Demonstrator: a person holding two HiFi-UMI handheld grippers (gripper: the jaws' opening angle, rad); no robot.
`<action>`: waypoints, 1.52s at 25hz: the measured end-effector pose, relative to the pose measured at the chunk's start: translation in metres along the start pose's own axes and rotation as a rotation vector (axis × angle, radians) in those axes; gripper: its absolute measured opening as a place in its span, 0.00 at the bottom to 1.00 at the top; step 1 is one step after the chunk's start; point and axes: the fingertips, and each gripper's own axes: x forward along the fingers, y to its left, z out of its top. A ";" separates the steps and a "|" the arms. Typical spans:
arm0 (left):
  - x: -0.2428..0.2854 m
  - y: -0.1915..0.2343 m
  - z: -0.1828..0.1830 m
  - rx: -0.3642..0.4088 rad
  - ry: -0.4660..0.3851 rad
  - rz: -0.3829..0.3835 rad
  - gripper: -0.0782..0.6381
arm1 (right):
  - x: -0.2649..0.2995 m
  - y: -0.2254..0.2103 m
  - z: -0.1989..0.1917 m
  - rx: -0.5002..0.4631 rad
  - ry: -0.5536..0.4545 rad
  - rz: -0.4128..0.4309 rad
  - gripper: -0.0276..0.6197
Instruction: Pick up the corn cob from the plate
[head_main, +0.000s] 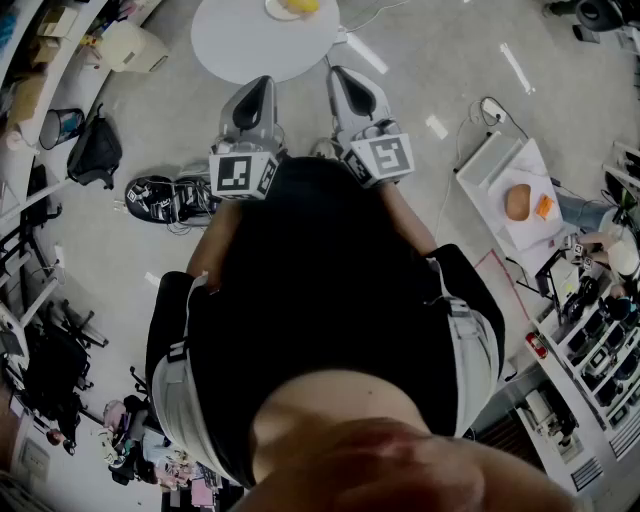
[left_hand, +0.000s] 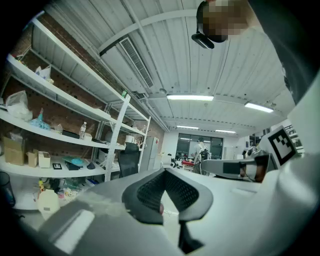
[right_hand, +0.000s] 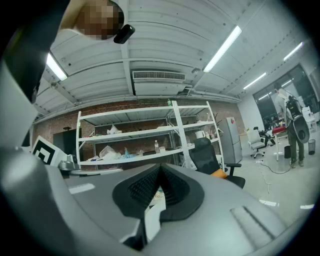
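Observation:
In the head view the yellow corn cob (head_main: 301, 5) lies on a pale plate (head_main: 274, 11) at the far edge of a round white table (head_main: 250, 45), cut off by the picture's top. My left gripper (head_main: 262, 84) and right gripper (head_main: 338, 72) are held side by side in front of the person's chest, short of the table's near rim. Both point level toward the table. The left gripper (left_hand: 165, 172) has its jaws meeting at the tips with nothing between them. The right gripper (right_hand: 160, 167) is likewise shut and empty. Neither gripper view shows the corn or the plate.
A pair of shoes (head_main: 165, 197) and a black bag (head_main: 95, 150) lie on the floor to the left. At the right stands a white tray (head_main: 500, 160) with brown and orange items. Metal shelves (right_hand: 130, 135) and an office chair (right_hand: 207, 155) stand further off.

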 end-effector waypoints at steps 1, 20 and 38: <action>0.000 0.000 0.000 0.001 0.000 -0.001 0.12 | 0.000 0.001 0.000 -0.002 -0.003 0.000 0.05; -0.001 0.027 0.003 -0.002 -0.015 0.033 0.12 | 0.006 -0.010 -0.005 0.040 0.002 -0.093 0.05; 0.008 0.086 0.003 -0.007 -0.021 0.025 0.12 | 0.049 -0.004 -0.006 0.013 -0.015 -0.176 0.05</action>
